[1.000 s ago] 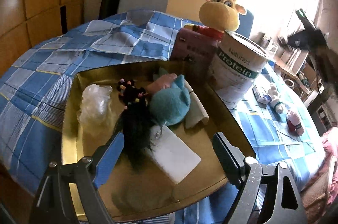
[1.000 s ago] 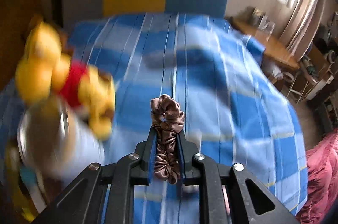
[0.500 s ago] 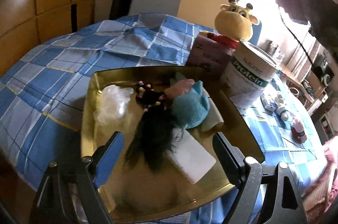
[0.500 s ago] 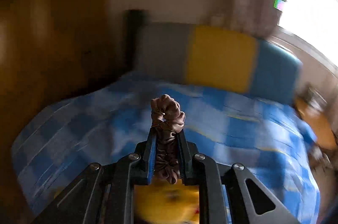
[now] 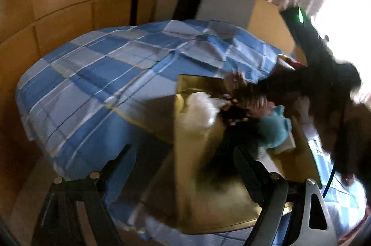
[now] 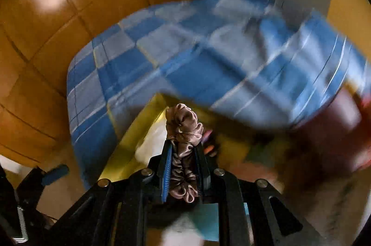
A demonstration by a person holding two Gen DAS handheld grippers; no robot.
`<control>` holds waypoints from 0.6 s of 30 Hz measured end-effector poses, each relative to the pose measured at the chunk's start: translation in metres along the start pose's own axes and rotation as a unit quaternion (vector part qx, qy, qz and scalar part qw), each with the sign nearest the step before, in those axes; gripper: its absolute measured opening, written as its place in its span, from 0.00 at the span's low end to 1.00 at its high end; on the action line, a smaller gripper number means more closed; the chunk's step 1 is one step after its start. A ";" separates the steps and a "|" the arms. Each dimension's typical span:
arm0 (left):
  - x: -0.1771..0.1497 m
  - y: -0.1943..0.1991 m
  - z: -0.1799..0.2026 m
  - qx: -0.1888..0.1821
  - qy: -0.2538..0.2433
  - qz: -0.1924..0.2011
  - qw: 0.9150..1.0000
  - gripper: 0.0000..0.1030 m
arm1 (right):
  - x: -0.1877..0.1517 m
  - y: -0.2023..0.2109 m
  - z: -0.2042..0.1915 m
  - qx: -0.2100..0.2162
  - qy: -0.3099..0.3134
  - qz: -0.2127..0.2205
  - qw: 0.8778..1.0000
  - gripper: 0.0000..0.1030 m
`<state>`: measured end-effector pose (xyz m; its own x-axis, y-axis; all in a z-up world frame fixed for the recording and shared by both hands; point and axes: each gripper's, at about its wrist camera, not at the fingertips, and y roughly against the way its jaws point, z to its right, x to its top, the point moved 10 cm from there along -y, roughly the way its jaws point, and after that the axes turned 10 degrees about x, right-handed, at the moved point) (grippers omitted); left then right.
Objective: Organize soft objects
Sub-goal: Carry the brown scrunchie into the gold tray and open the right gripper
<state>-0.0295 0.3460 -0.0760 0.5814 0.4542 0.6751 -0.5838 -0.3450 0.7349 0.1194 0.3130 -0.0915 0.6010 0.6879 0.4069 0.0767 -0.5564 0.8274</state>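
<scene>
My right claw point(image 6: 183, 167) is a black frame with round silver screw heads along its arms and a ribbed blue pad lining one finger. My left claw point(image 5: 183, 167) has the same black build, with silver screws, a pale metal bracket, and a coiled spring at its side.

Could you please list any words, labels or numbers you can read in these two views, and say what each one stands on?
None can be read. Both views are motion-blurred, and no lettering shows on the gold tray, the checked cloth or the brown scrunchie.
</scene>
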 end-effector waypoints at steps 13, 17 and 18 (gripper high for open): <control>-0.003 0.000 -0.012 0.008 0.014 -0.001 1.000 0.86 | -0.027 -0.032 0.010 0.022 -0.102 0.011 0.994 0.36; -0.003 0.005 -0.005 0.003 0.008 0.001 1.000 0.86 | -0.031 -0.011 0.006 0.016 -0.092 0.034 0.995 0.37; -0.003 0.006 -0.003 0.002 0.005 0.003 1.000 0.86 | -0.032 -0.006 0.006 0.015 -0.091 0.038 0.995 0.37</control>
<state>-0.0361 0.3447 -0.0735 0.5729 0.4603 0.6782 -0.5849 -0.3500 0.7317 0.1040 0.2913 -0.1119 0.7403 0.5488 0.3883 0.0473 -0.6187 0.7842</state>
